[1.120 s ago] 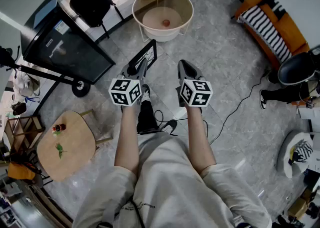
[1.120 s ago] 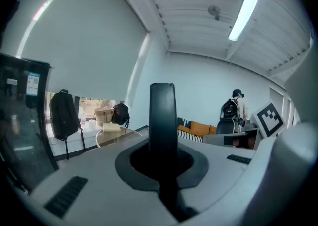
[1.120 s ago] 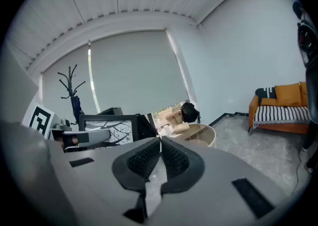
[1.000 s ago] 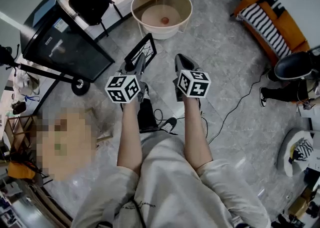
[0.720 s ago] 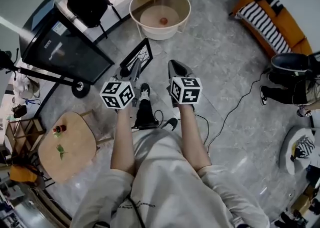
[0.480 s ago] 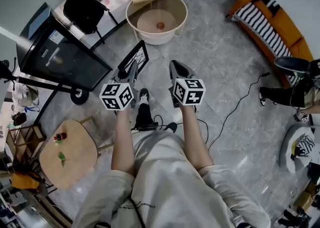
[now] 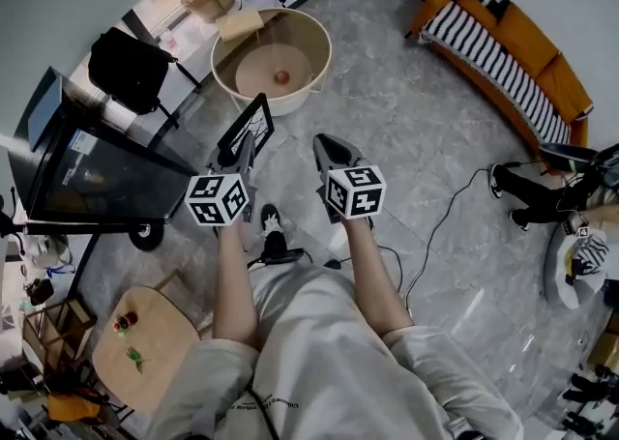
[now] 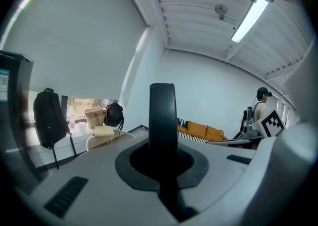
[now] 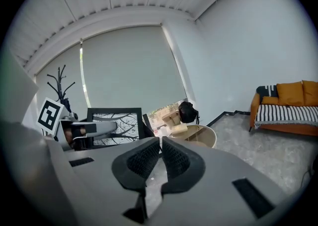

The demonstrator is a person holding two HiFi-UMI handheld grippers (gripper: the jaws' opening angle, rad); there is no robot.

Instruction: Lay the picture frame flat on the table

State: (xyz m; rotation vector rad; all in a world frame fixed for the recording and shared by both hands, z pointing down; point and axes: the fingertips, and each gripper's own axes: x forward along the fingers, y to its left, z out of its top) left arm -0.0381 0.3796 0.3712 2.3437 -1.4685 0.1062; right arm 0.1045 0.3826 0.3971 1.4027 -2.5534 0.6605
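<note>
A black picture frame [image 7: 244,127] with a branch print stands upright in the air, and my left gripper [image 7: 246,145] is shut on its lower edge. In the left gripper view only the frame's dark edge [image 8: 162,115] shows, rising from between the jaws of that gripper [image 8: 161,160]. The right gripper view shows the frame's printed face [image 9: 115,126] to the left, with the left gripper [image 9: 87,129] in front of it. My right gripper [image 7: 323,145] is beside the frame, shut with nothing between its ribbed pads [image 9: 144,159]. A round beige table [image 7: 314,75] stands just beyond both grippers.
A small red thing [image 7: 281,76] lies on the round table's top. A black screen on a wheeled stand [image 7: 87,177] is at the left, a small wooden table [image 7: 145,351] at the lower left, and an orange sofa [image 7: 513,51] at the right. A cable [image 7: 440,225] crosses the floor.
The head view has swung, so the round table now sits further left and nearer the grippers. Both grippers keep their hold and spacing, and the frame stays upright in the left one.
</note>
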